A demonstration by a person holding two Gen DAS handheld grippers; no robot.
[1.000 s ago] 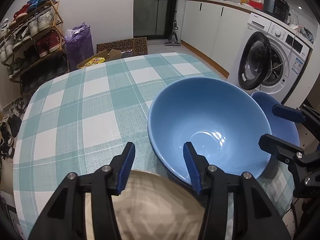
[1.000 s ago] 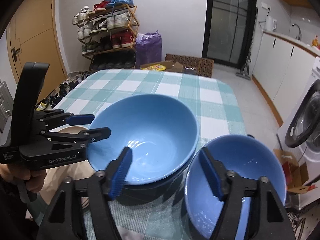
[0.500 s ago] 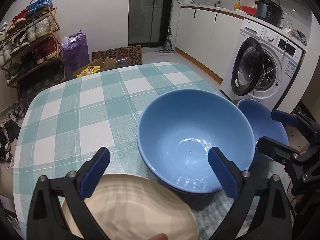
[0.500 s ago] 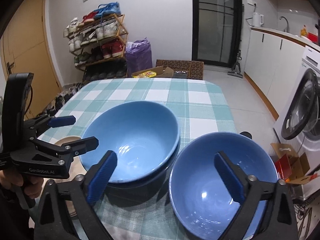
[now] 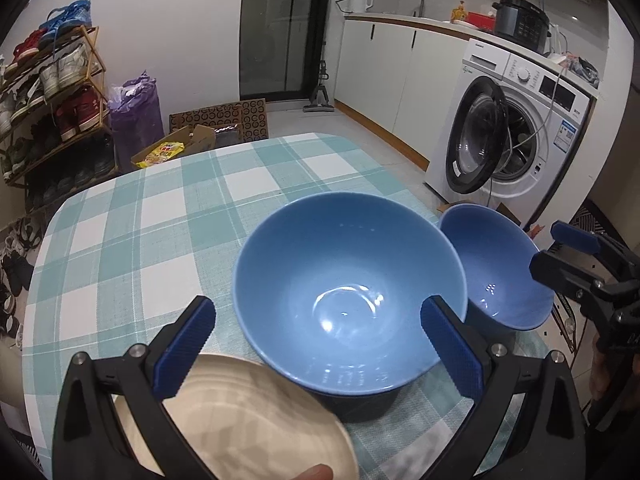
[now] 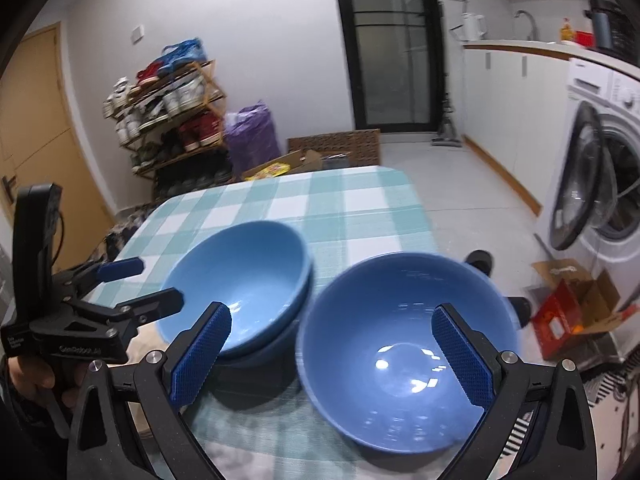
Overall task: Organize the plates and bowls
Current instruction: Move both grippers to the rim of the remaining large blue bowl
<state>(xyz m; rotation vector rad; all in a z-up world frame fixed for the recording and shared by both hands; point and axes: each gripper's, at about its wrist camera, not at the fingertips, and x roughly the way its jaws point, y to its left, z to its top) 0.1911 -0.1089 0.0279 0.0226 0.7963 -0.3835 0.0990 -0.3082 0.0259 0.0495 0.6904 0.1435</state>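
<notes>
1. Left tool (image 5: 318,342): spread wide, nothing gripped; blue pads to either side of the near rim of the large blue bowl (image 5: 348,292), not pressing on it.
2. Large blue bowl: nested in a darker bowl beneath, on the counter (image 5: 132,240) with its teal-and-white checked cloth.
3. Beige plate (image 5: 244,420): below the left tool at the counter's near edge, just beside the stacked bowls; a fingertip (image 5: 314,472) at its near rim.
4. Right tool (image 6: 332,354): also spread wide and empty, pads flanking the second blue bowl (image 6: 404,352) without contact.
5. Second blue bowl: near the counter's right edge, just beside the stacked pair (image 6: 236,284), tilted toward the right tool.
6. Beyond the counter: a shoe rack (image 5: 48,100), a purple bag (image 5: 136,116), and a washing machine (image 5: 516,136) with door open.
</notes>
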